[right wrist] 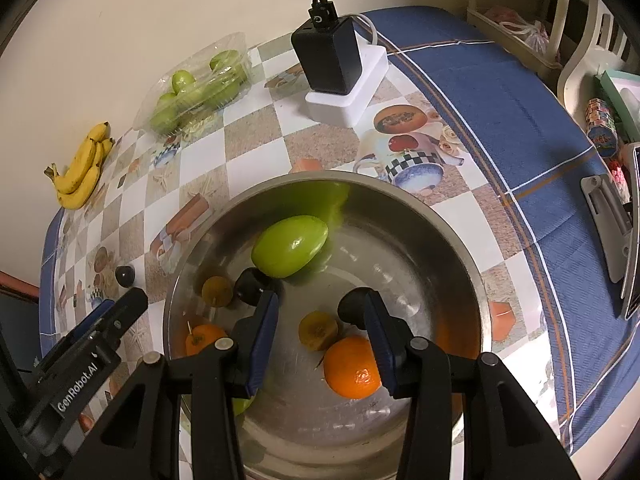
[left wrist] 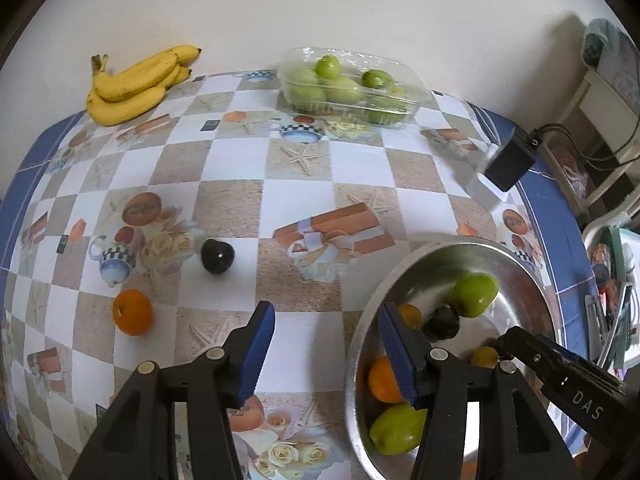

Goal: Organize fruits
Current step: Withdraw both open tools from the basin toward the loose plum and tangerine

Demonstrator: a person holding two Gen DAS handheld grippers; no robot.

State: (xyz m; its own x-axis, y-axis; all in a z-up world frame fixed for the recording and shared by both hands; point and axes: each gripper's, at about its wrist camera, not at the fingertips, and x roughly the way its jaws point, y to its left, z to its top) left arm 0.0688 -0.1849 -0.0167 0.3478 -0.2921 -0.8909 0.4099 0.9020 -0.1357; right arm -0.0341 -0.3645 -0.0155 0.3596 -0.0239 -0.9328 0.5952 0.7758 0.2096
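Note:
In the left wrist view my left gripper (left wrist: 326, 346) hangs open and empty over the checked tablecloth, just left of a steel bowl (left wrist: 440, 242). An orange (left wrist: 133, 317) and a dark plum (left wrist: 217, 256) lie on the cloth ahead to the left. My right gripper (right wrist: 320, 338) is open above the bowl (right wrist: 316, 178). Under it lie a small brownish-yellow fruit (right wrist: 318, 330), an orange (right wrist: 352, 368), a big green fruit (right wrist: 290, 250) and dark plums (right wrist: 250, 284). Its pads touch none of them.
Bananas (left wrist: 136, 84) and a clear plastic tray of green fruits (left wrist: 348, 88) stand at the far edge by the wall. A black charger on a white box (right wrist: 328, 56) sits behind the bowl. The table's blue border (right wrist: 520, 120) ends at shelves on the right.

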